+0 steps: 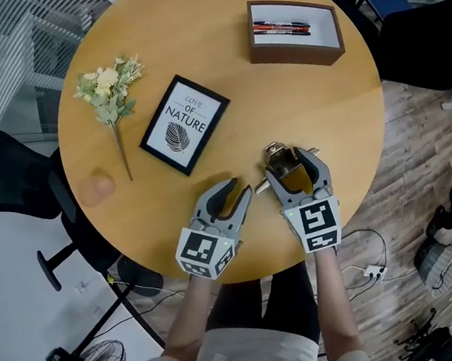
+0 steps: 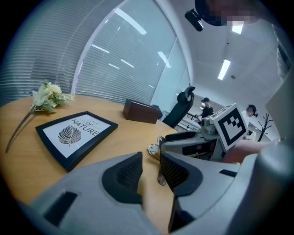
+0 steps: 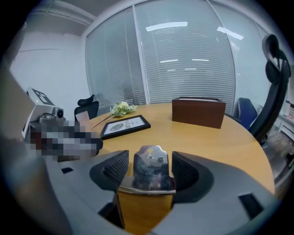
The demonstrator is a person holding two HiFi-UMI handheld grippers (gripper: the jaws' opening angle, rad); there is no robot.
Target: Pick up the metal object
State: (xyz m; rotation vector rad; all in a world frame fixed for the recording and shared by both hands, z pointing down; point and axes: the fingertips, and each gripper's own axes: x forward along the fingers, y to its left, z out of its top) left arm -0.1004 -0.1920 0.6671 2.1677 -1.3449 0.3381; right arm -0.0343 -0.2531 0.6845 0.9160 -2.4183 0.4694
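The metal object [image 1: 284, 170], a shiny silver piece on a gold body with a thin silver strip trailing toward me, lies on the round wooden table [image 1: 221, 57] near its front edge. My right gripper [image 1: 293, 156] straddles it; in the right gripper view the metal object [image 3: 150, 166] stands between the pads with a slight gap on each side, so the jaws are open. My left gripper [image 1: 234, 194] rests just left of it, jaws a narrow gap apart and empty. In the left gripper view the left gripper [image 2: 150, 172] looks at the object's strip [image 2: 159, 176] beside the right gripper.
A framed "Love of Nature" print [image 1: 184, 125] lies left of centre, a flower sprig [image 1: 108, 95] further left. A brown box with pens [image 1: 294, 34] sits at the far edge. A black chair [image 1: 14, 181] stands by the table's left side; cables lie on the floor at right.
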